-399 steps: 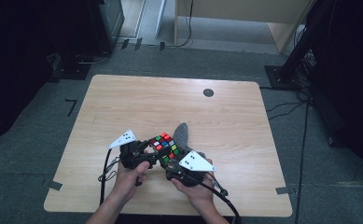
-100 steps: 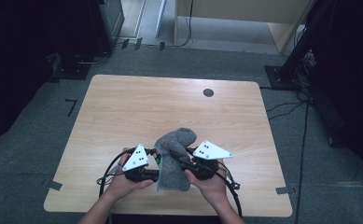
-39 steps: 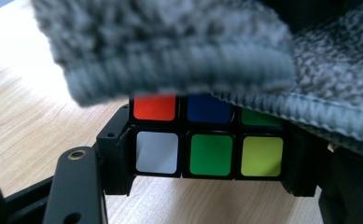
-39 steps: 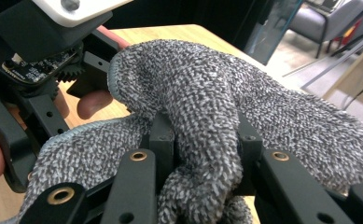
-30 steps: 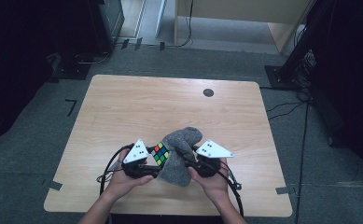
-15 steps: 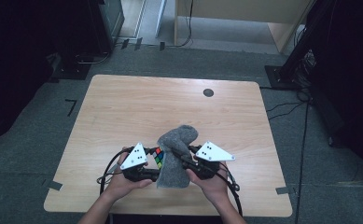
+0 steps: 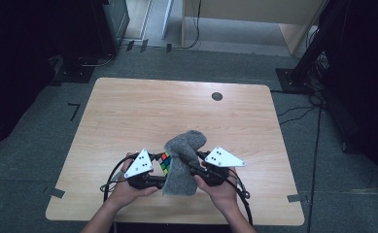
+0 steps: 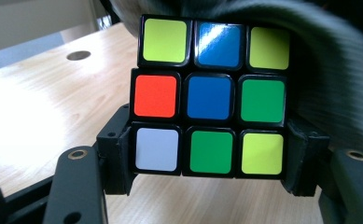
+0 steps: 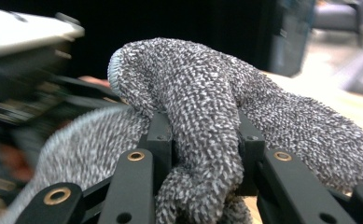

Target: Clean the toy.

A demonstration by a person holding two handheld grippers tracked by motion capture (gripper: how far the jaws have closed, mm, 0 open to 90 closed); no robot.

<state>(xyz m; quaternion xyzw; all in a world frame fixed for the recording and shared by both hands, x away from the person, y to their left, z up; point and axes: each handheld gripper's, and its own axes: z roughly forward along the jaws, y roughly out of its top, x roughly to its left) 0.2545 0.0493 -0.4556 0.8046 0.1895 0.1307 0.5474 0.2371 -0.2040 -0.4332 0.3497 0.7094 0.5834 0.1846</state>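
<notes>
We have the left gripper clamped on the puzzle cube, pads gripping its lower sides. The cube sits just ahead of that gripper, half under the grey knit cloth. Our right gripper is pinched on a fold of the cloth, which drapes between both grippers, over the wooden table.

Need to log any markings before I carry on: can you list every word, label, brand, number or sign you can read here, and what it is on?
None can be read. The puzzle cube shows plain coloured stickers without print. The grey knitted cloth carries no label. The grey plates on the left gripper and right gripper bear small dark dots, no characters. The table has a dark round hole, no writing.
</notes>
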